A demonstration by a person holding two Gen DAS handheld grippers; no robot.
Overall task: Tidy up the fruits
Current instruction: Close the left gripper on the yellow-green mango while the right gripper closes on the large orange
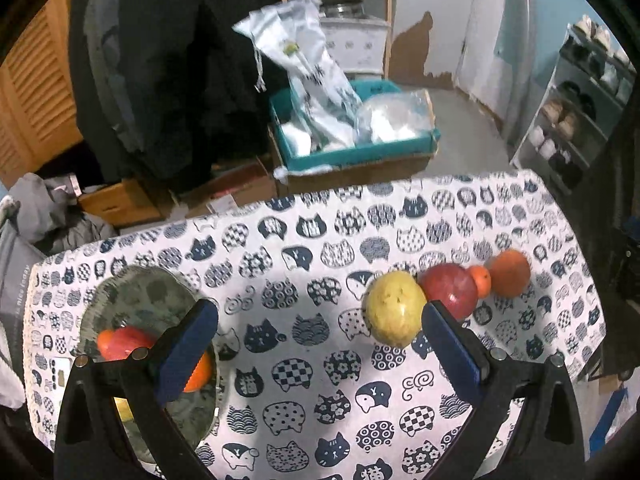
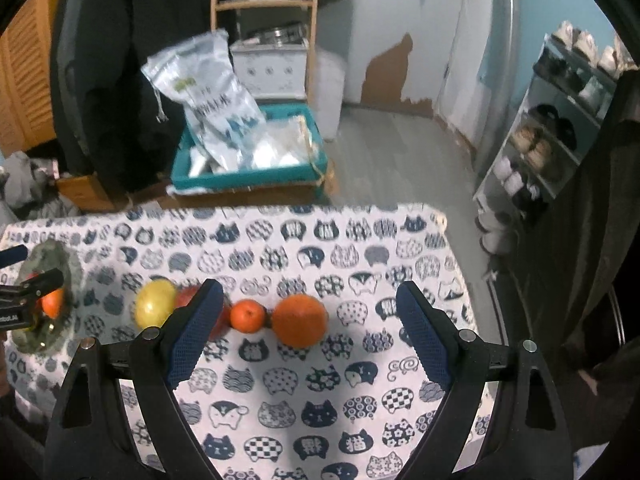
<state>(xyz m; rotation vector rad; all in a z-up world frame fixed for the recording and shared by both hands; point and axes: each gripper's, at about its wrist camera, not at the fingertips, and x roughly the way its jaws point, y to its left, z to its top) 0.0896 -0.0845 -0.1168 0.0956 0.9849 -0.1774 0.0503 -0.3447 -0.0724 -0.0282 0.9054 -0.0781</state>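
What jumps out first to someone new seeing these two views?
A row of four fruits on the cat-print tablecloth: yellow fruit, red apple, small mandarin, large orange. At the table's left, a grey plate already holds fruit. Both grippers hover open, empty.

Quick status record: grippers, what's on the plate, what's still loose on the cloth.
left gripper: open, empty
right gripper: open, empty
plate: red fruit, orange fruit
loose row on the cloth: yellow fruit, red apple, small mandarin, big orange
row spacing: looks touching
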